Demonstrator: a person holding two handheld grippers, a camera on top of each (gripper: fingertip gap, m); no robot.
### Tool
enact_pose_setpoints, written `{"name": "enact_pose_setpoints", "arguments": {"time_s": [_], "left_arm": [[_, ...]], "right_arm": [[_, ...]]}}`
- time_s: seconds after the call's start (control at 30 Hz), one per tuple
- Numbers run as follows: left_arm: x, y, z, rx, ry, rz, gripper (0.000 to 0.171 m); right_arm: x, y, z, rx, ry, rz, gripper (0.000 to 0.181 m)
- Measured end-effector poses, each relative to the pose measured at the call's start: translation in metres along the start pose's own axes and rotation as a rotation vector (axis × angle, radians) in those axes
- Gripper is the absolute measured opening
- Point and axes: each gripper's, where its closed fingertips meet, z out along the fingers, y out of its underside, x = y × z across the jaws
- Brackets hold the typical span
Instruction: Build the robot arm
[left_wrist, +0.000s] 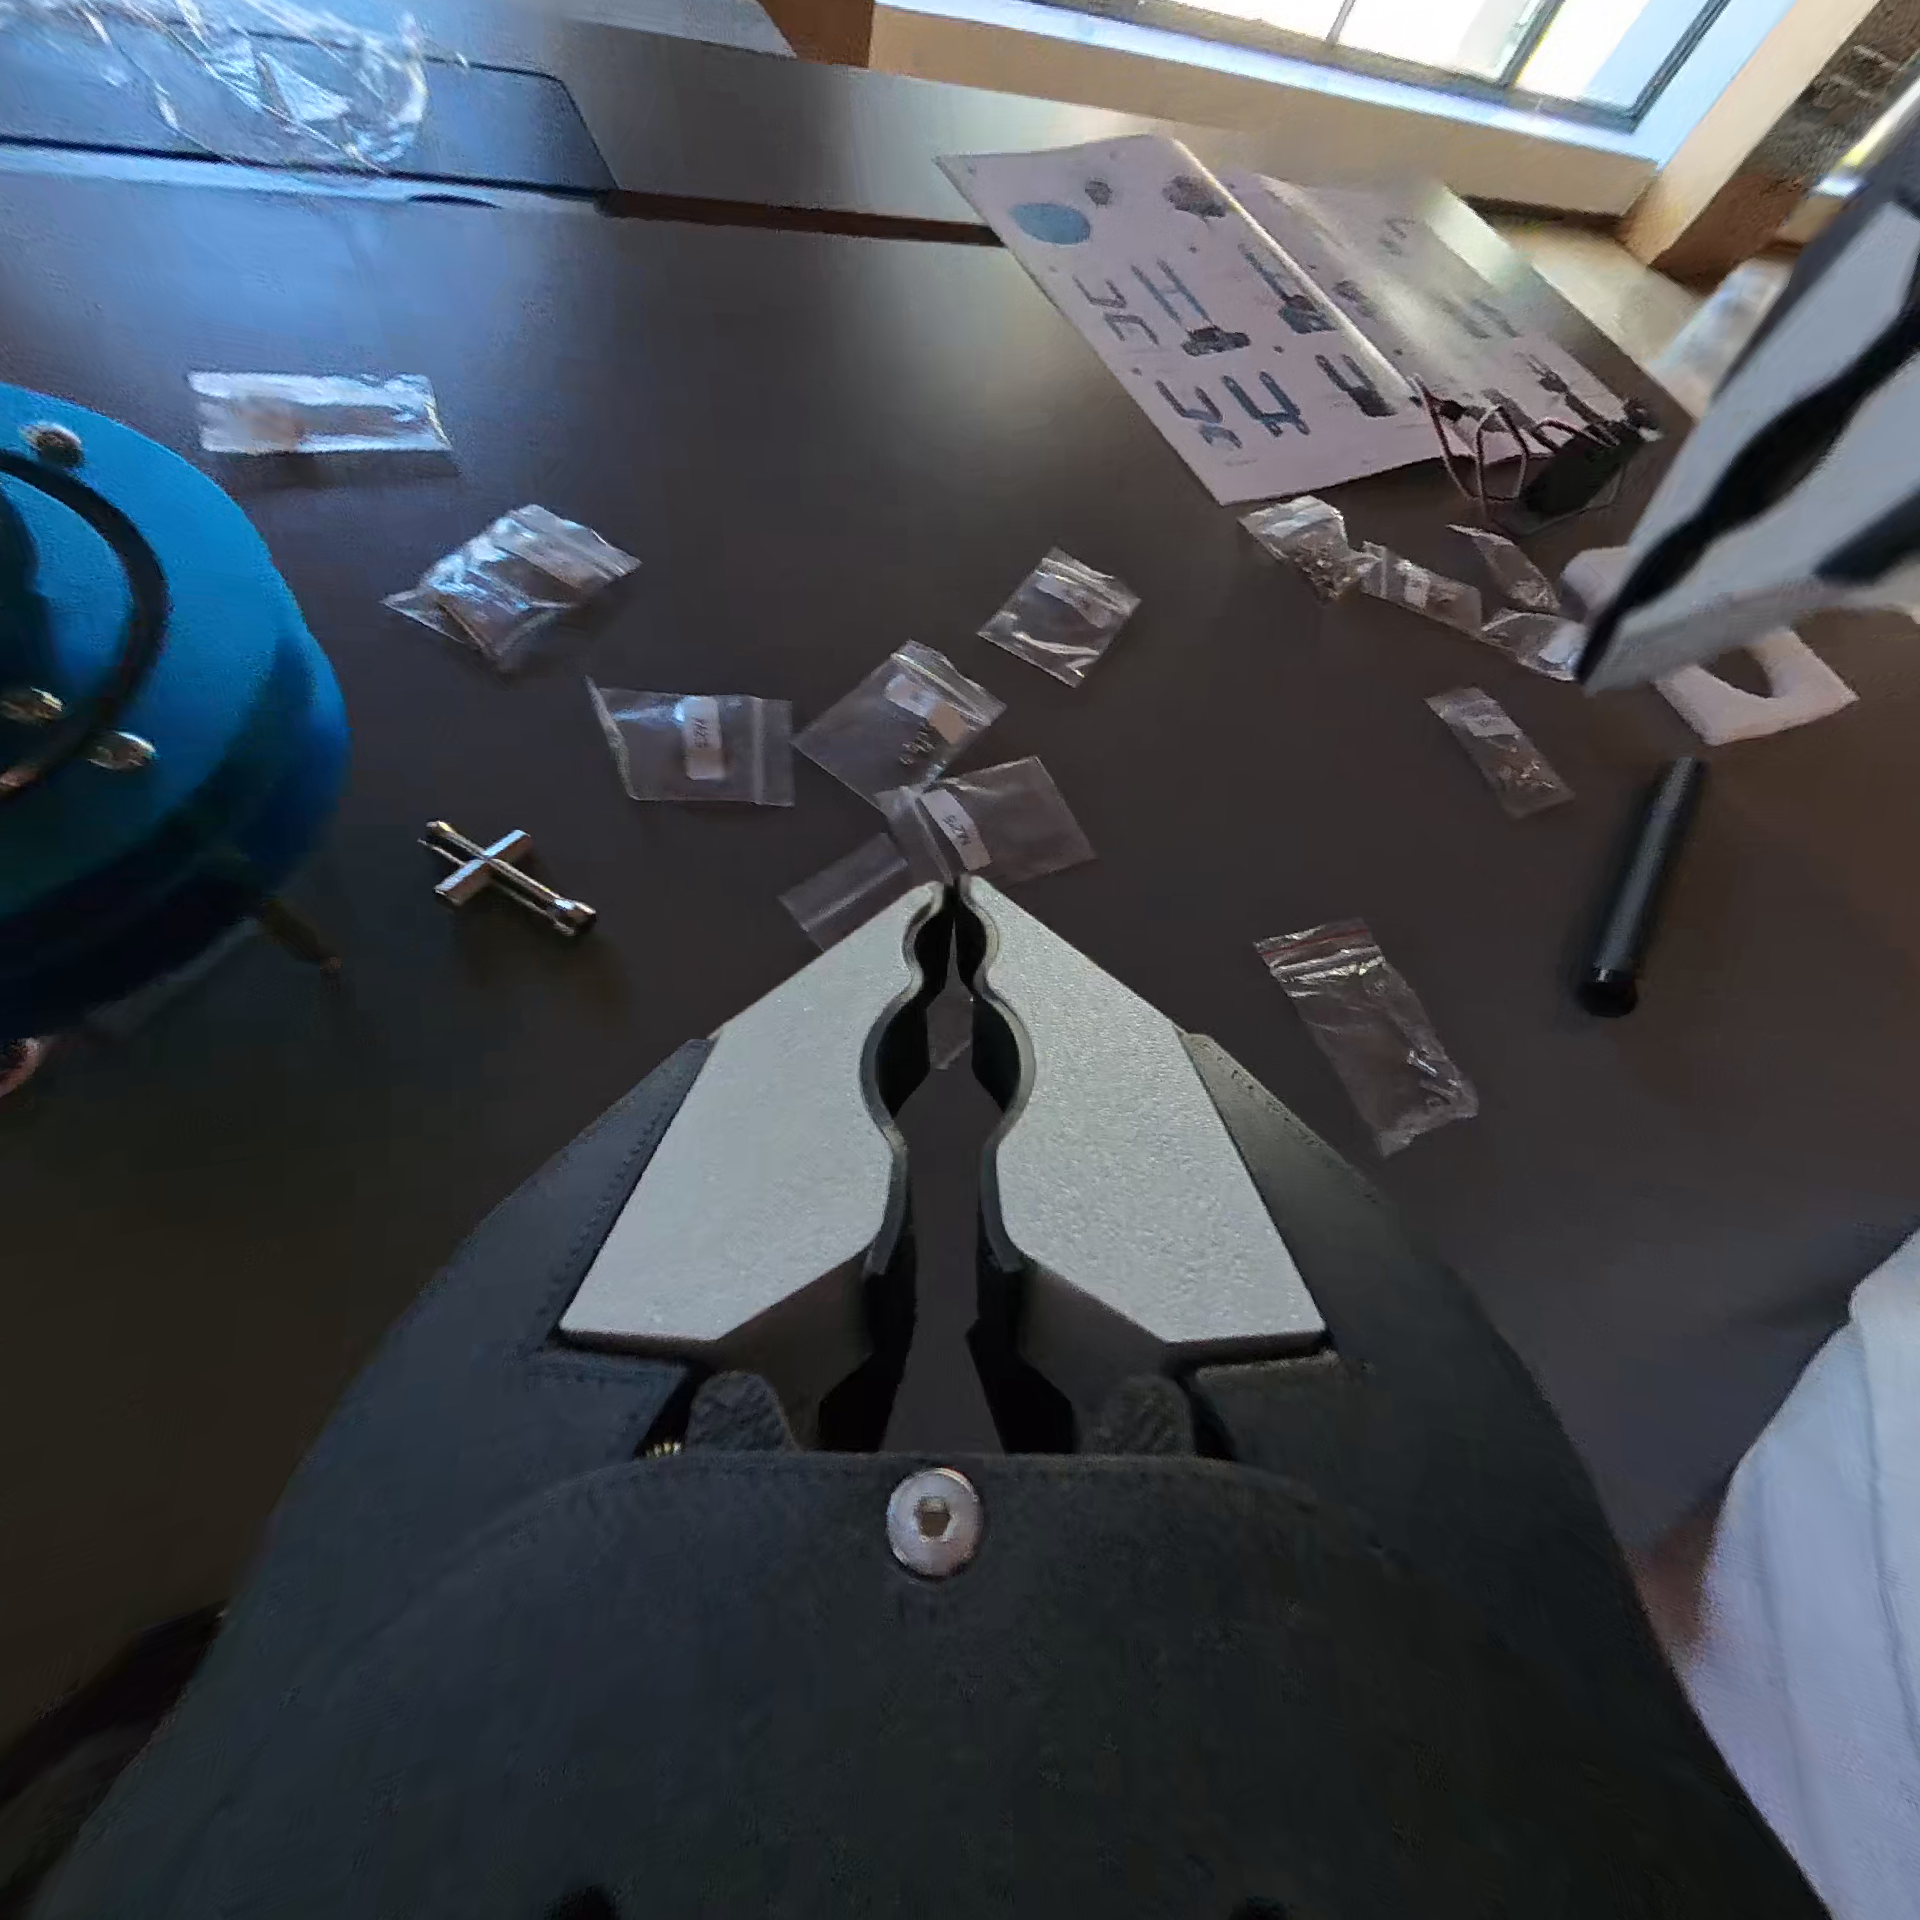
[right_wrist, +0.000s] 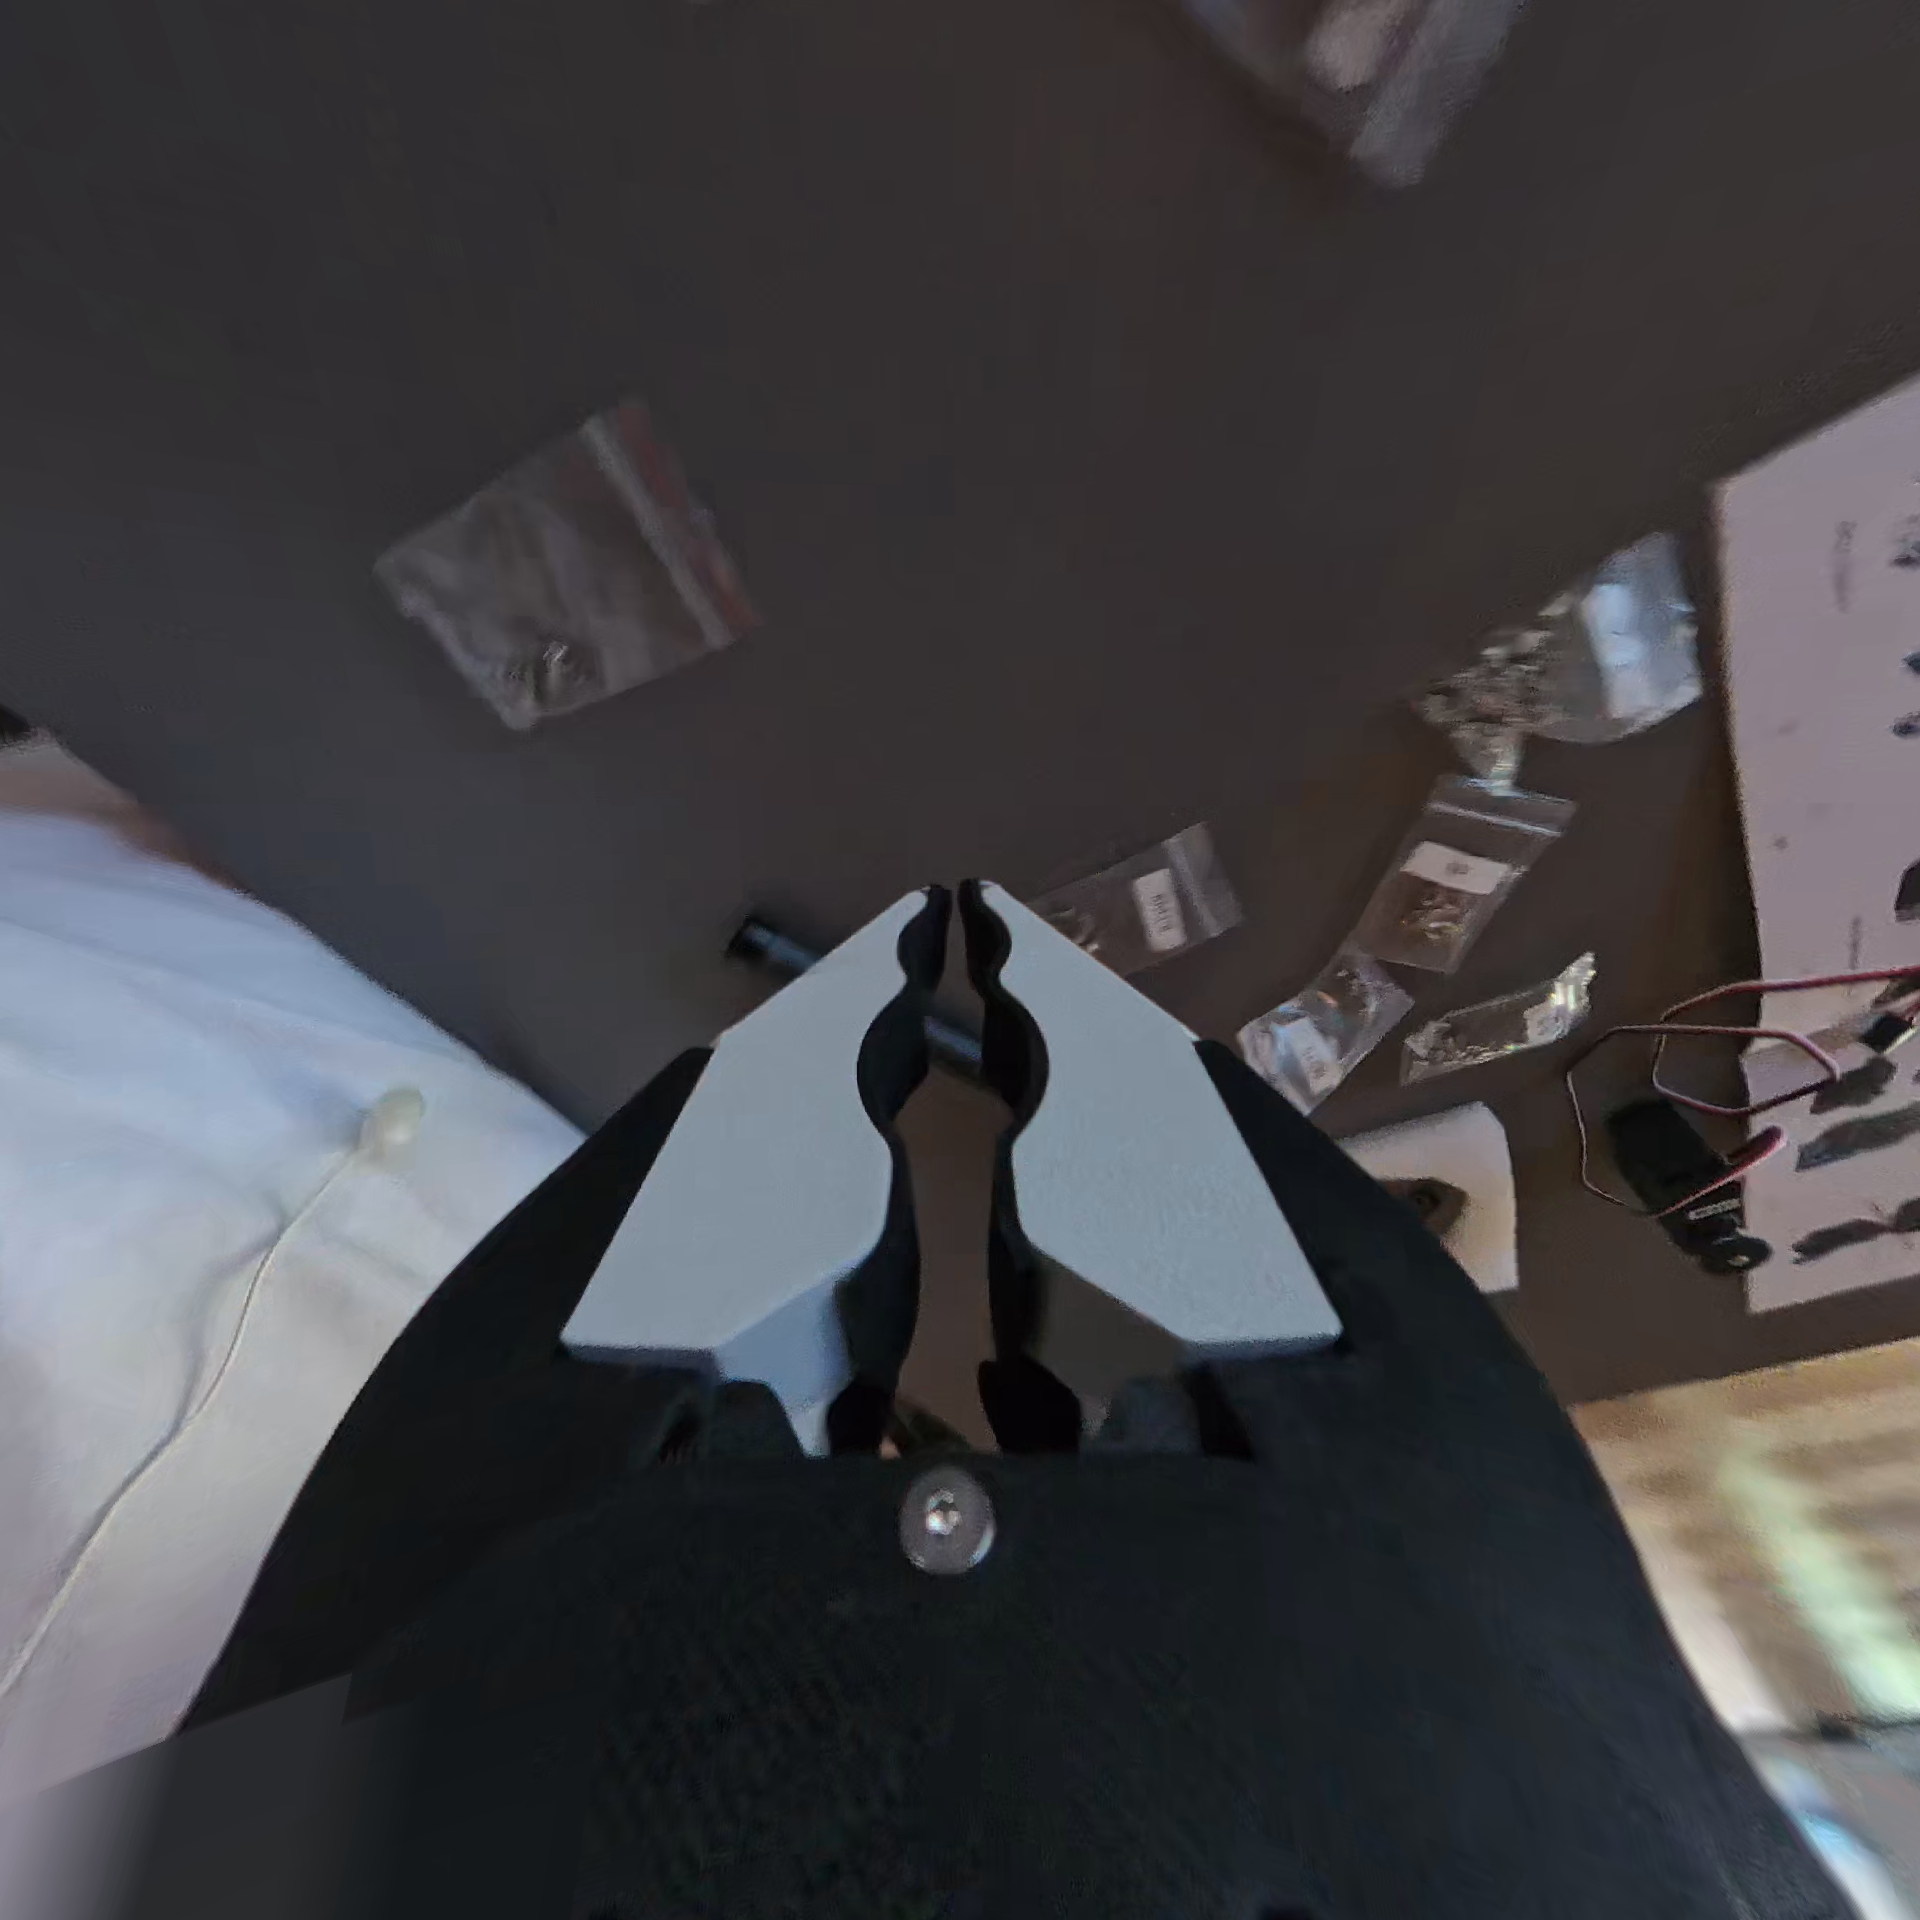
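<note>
My left gripper (left_wrist: 954, 888) is shut, hovering low over a dark table (left_wrist: 727, 416). Its tips are over a small clear zip bag (left_wrist: 847, 894) and beside another labelled bag (left_wrist: 987, 821); I cannot tell whether they touch either. Several more small clear bags (left_wrist: 696, 743) lie just ahead. My right gripper (right_wrist: 954, 888) is shut and empty. It is above a black cylinder (right_wrist: 769, 948) that passes under its fingers. The right gripper also shows in the left wrist view (left_wrist: 1595, 660), above a white foam piece (left_wrist: 1766, 691).
A blue round device (left_wrist: 156, 675) stands at the left, with a metal cross-shaped wrench (left_wrist: 509, 878) beside it. A printed sheet (left_wrist: 1299, 312), a black part with wires (right_wrist: 1662, 1164), a red-striped bag (right_wrist: 566, 566) and the black cylinder (left_wrist: 1642, 883) lie around. A person's white clothing (right_wrist: 156, 1039) is near. Left tips to right tips: about 20 cm. The black cylinder (right_wrist: 769, 948) is about 10 cm from my right fingertips. Look for it in the left wrist view (left_wrist: 1610, 965) too.
</note>
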Motion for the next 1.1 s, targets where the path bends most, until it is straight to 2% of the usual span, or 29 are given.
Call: {"name": "enact_pose_setpoints", "arguments": {"time_s": [0.17,0.3,0.43,0.6,0.77,0.87,1.1], "left_arm": [[-0.004,-0.021,-0.011,0.011,-0.027,0.02,0.0],[0.001,-0.029,-0.011,-0.007,-0.03,0.042,0.0],[0.016,-0.033,-0.004,-0.027,-0.013,0.075,0.0],[0.032,-0.032,0.005,-0.024,0.025,0.089,0.0],[0.037,-0.029,0.011,-0.022,0.03,0.1,0.0],[0.04,-0.027,0.018,-0.028,0.041,0.103,0.0],[0.064,-0.022,0.03,-0.034,0.158,0.084,0.0]], "right_arm": [[-0.061,0.023,-0.003,-0.217,0.045,-0.262,0.0],[-0.087,0.037,-0.01,-0.258,0.004,-0.369,0.0],[-0.101,0.061,-0.009,-0.295,-0.12,-0.426,0.0],[-0.097,0.105,-0.001,-0.387,-0.233,-0.402,0.0],[-0.05,0.142,-0.005,-0.416,-0.219,-0.188,0.0],[-0.027,0.152,-0.012,-0.428,-0.183,-0.052,0.0],[-0.023,0.16,-0.014,-0.47,-0.155,-0.099,0.0]]}}
